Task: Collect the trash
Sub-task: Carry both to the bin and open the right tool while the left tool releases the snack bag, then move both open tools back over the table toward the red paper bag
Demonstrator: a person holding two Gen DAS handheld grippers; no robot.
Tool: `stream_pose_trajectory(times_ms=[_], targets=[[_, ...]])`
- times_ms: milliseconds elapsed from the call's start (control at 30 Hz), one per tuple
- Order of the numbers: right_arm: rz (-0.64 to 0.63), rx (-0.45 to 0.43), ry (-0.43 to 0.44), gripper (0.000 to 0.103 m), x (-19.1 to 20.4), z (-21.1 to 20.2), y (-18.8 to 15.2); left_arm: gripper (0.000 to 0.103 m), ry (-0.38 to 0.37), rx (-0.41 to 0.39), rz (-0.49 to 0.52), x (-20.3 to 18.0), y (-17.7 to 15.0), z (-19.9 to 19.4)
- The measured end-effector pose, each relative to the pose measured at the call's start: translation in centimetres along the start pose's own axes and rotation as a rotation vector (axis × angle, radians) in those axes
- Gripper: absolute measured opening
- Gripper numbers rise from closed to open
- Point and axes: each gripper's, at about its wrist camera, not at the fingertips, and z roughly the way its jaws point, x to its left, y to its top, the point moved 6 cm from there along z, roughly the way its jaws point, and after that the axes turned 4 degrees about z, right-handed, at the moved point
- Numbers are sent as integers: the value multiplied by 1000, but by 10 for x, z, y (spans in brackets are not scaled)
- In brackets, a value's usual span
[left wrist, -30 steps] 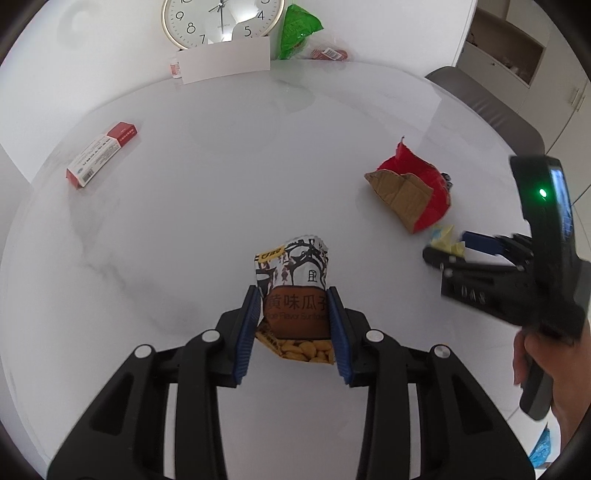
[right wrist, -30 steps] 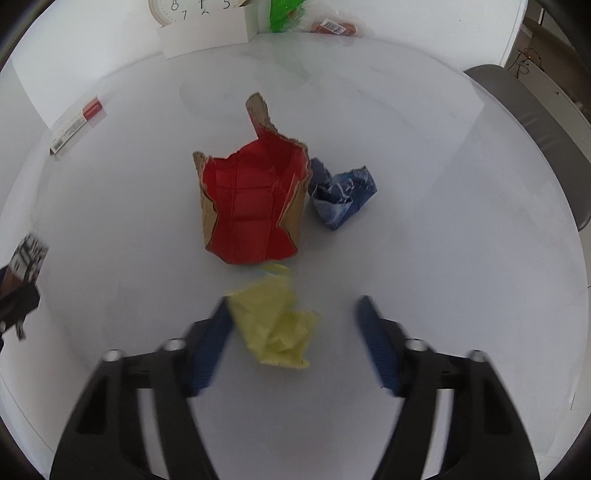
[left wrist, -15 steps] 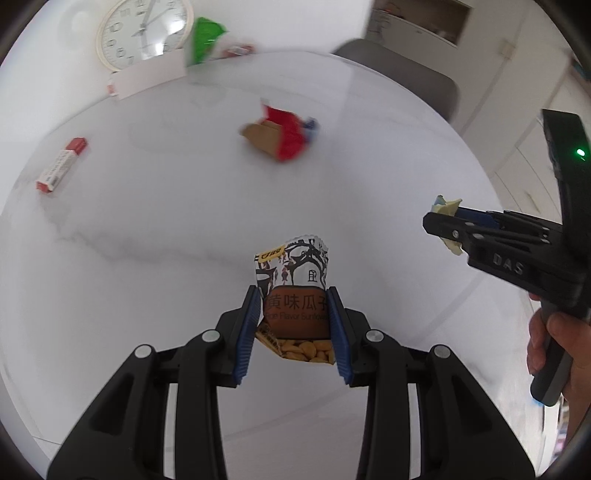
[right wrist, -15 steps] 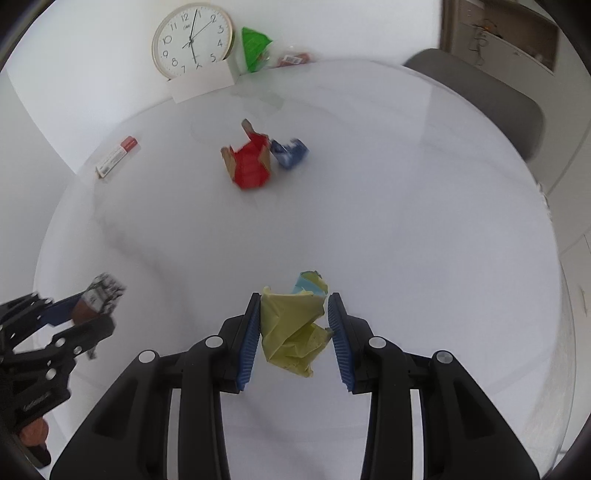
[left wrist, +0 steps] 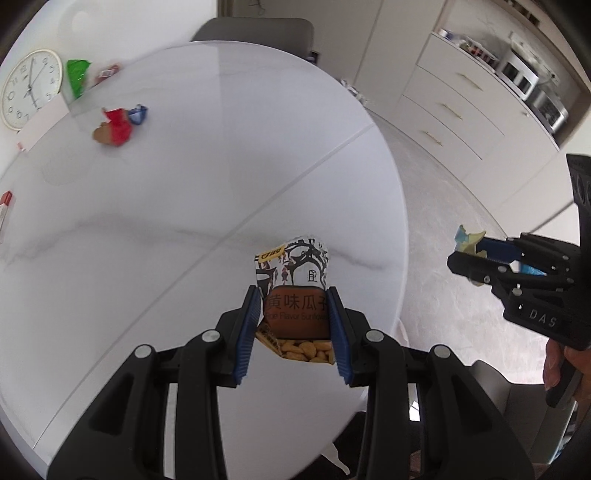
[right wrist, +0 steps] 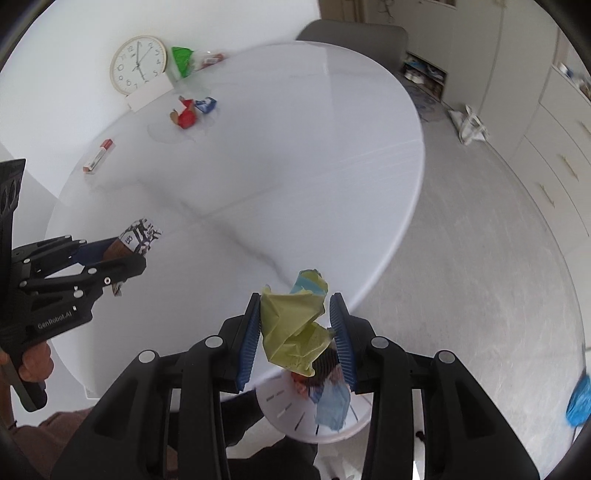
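Note:
My left gripper (left wrist: 293, 295) is shut on a black, white and brown sunflower seed packet (left wrist: 295, 291), held above the near edge of the white marble table (left wrist: 184, 221). It also shows in the right wrist view (right wrist: 135, 240). My right gripper (right wrist: 295, 306) is shut on a crumpled yellow paper (right wrist: 291, 328), held past the table's edge above a white bin (right wrist: 295, 410) that holds trash. The yellow paper also shows in the left wrist view (left wrist: 467, 242). A torn red bag (left wrist: 114, 127) and a crumpled blue paper (left wrist: 138, 112) lie at the far side.
A wall clock (right wrist: 138, 62), a white card (right wrist: 149, 94), a green bag (right wrist: 181, 59) and a red and white box (right wrist: 98, 160) stand along the table's far edge. A grey chair (left wrist: 255, 31) stands behind. Cabinets (left wrist: 461, 110) line the right wall.
Both grippers have drawn back and swung right from the table's middle to its near edge. The right gripper closed on the yellow paper and lifted it over the bin.

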Motion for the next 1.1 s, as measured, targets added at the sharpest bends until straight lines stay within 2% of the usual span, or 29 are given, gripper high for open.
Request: stream_pose_trajectory(times_ms=[167,300,333,400,500,600,667,800,833,867,900,967,1000,1100], targets=[[12,56,-14,40,-24,5,-43,36,-16,6,42,-36,-3,1],[8,130,3,43,-33,31,-78,36,-13,21,81,-54,-8,3],[9,150,6,46,-37,37,-87,36,-11,28,91,-58,-10,5],[16,180,3,65,-43,49,-102,36,-11,43,111,-67,-16,7],[30,201,-17,77,-53,58,-114,36,-33,67,127,-78,-24,11],[54,185,-38,89,-65,50,-115,36,-45,89,146,-82,-27,20],[64,166,-62,95,-74,41,-114,36,-54,102,164,-93,-32,23],[89,133,-89,96,-96,23,-112,37,-93,129,198,-117,-41,29],[97,126,-96,96,-101,19,-110,40,-101,133,203,-121,-42,30],[105,119,-103,96,-105,15,-109,49,-111,136,208,-126,-43,30],[114,110,-109,96,-110,11,-108,64,-123,139,215,-131,-44,29],[130,98,-116,97,-113,4,-106,85,-112,133,213,-135,-44,28],[137,92,-117,98,-117,0,-105,89,-108,123,210,-136,-43,26],[152,64,-124,100,-124,-10,-101,95,-112,113,199,-136,-40,21]])
